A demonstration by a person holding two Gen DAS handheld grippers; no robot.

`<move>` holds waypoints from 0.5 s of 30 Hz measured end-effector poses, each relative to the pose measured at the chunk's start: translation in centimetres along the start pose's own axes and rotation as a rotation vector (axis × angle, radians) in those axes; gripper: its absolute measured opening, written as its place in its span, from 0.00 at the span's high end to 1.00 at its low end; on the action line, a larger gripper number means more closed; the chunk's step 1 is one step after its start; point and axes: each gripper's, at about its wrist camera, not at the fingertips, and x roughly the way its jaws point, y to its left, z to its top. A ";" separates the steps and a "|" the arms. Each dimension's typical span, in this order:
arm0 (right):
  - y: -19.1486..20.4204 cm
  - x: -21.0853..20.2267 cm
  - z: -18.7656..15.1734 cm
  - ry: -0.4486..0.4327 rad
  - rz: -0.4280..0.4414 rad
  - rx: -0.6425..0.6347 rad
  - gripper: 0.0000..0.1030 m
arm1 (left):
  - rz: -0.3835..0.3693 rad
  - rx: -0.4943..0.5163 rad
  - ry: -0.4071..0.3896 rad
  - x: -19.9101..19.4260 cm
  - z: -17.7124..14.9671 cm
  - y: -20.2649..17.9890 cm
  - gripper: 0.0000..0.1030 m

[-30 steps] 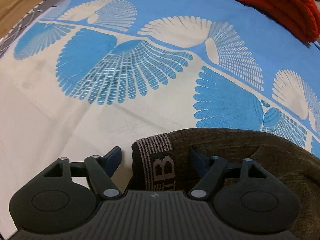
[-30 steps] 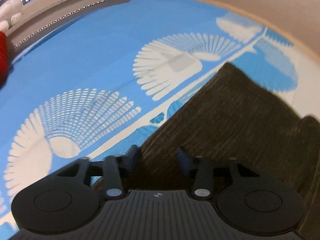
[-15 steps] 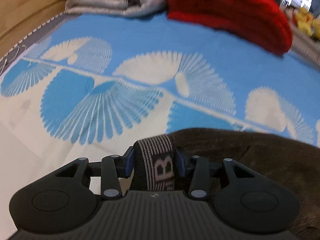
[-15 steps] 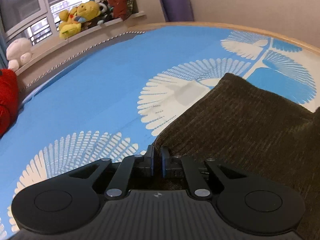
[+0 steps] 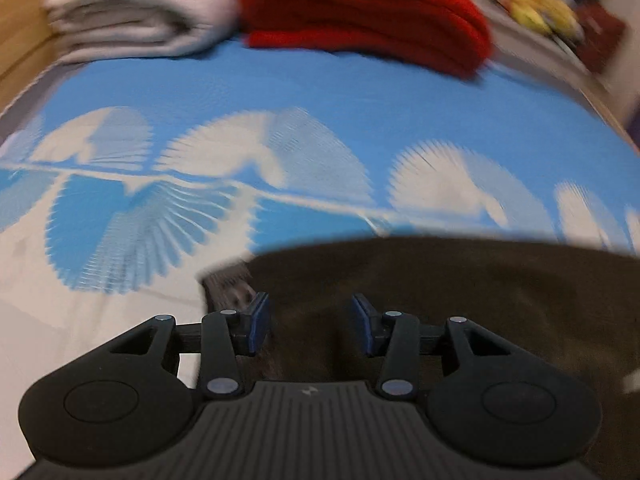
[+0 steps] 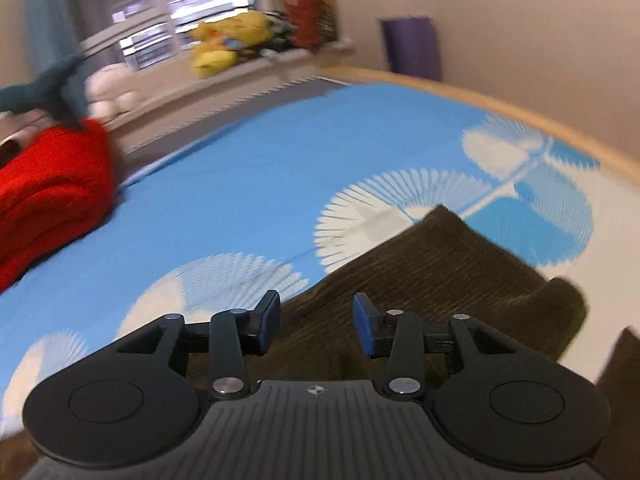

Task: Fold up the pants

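Pants (image 5: 460, 304) lie on the blue bedspread (image 5: 360, 92). The left gripper (image 5: 307, 322) stands apart above them. The right gripper (image 6: 316, 322), jaws just opened, grips nothing.

Pants (image 5: 440, 300) on bedspread (image 5: 320, 92), two folded piles (image 5: 132, 12) behind them

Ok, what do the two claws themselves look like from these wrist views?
Both match. The left claw and right claw each have a black ribbed housing with a small centre mark, two round black discs at the sides, and black linkage arms with silver pivot pins. The fingers end in blue pads. No cables, hands or sleeves show.
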 end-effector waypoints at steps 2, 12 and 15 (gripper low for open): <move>0.3 -3.5 -1.1 0.009 0.044 -0.077 0.57 | -0.042 0.099 0.038 -0.2 -1.7 -1.5 0.53; 0.0 -17.7 -4.9 -0.062 0.130 -0.275 0.51 | -0.029 0.396 0.181 0.8 -11.8 -2.8 0.53; -1.4 -21.2 -5.2 -0.112 0.116 -0.221 0.50 | -0.080 0.404 0.067 -1.8 -12.4 -2.2 0.53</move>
